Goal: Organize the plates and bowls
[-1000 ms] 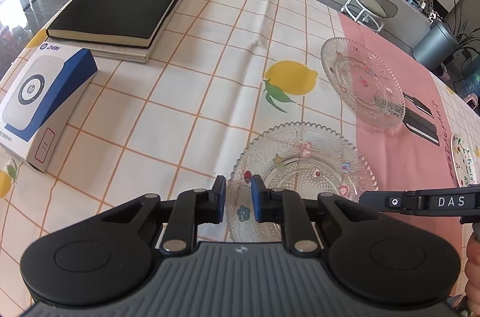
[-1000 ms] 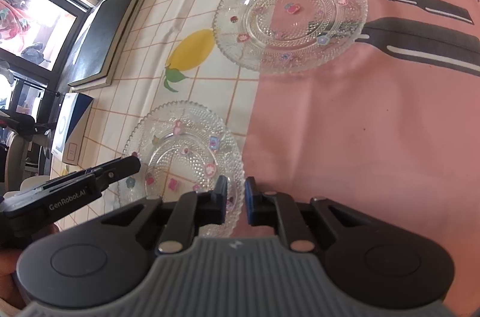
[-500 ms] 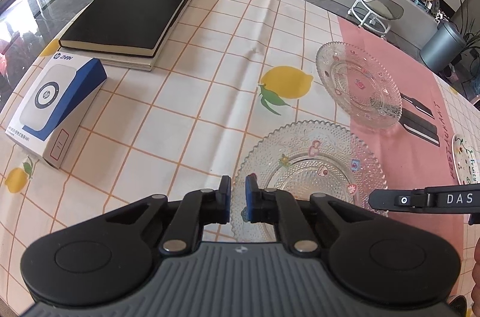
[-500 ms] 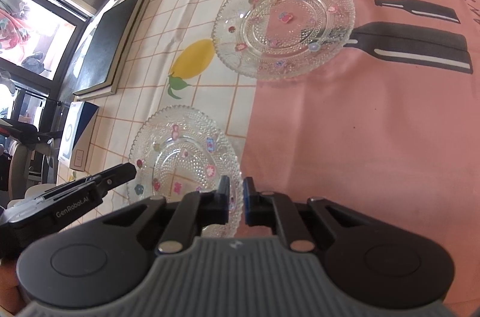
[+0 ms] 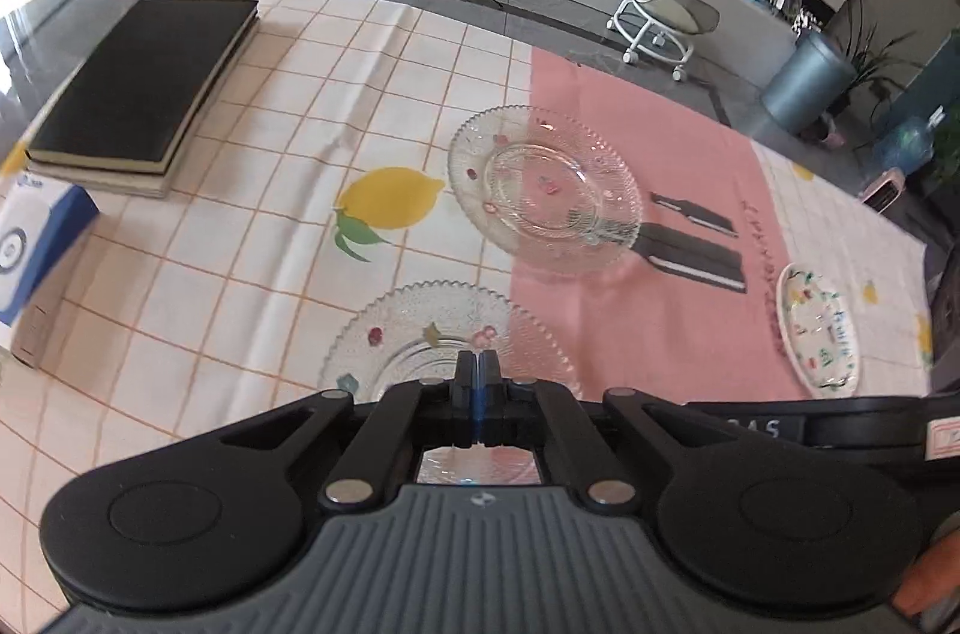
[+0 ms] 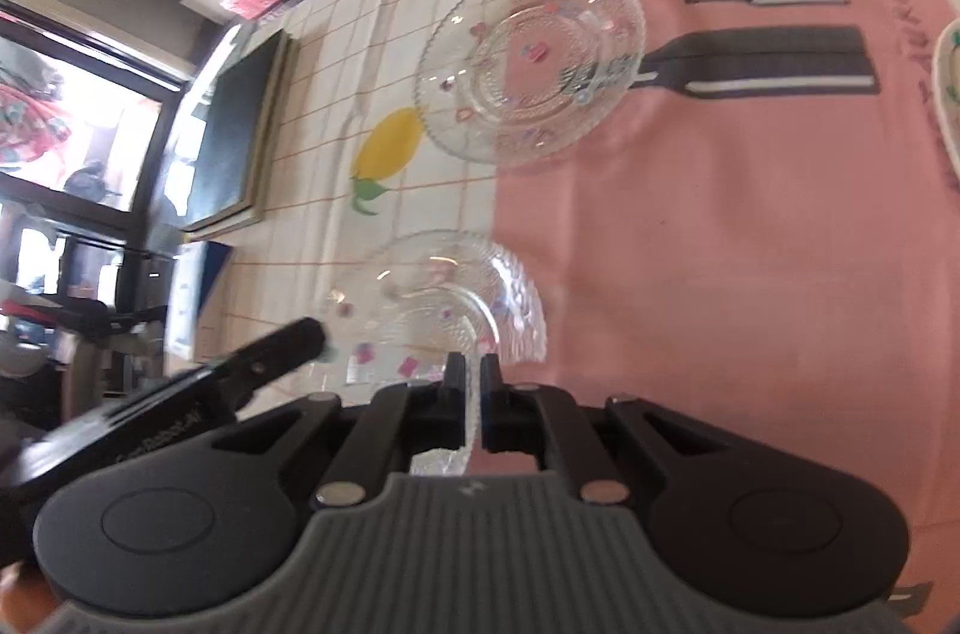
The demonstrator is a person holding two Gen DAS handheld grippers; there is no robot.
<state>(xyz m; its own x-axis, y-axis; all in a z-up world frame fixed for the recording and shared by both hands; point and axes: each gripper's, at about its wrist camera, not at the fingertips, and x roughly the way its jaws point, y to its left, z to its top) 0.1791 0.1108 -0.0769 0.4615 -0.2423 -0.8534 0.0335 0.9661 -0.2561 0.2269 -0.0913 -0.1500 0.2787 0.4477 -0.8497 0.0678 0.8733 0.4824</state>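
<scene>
Both tongs are pressed together on the same near glass plate [image 5: 420,334], one at each side of its rim. My left tongs [image 5: 476,382] are closed on the near edge of this plate, and my right tongs [image 6: 474,382] pinch its rim too; in the right wrist view the plate stands tilted, with its right side raised off the bench [image 5: 210,304].

Going from the left: a blue and white box [image 5: 36,250] lies at the left edge of the bench, and far behind it a black book [image 5: 144,82] rests on a paler one. Next comes the yellow lemon print [image 5: 390,199] on the checked cloth. To its right, partly on the pink cloth [image 5: 660,334], sits the second glass plate [image 5: 543,190], flat and well apart from the one I hold. At the far right a small white plate with coloured marks [image 5: 819,328] lies near the bench edge.
</scene>
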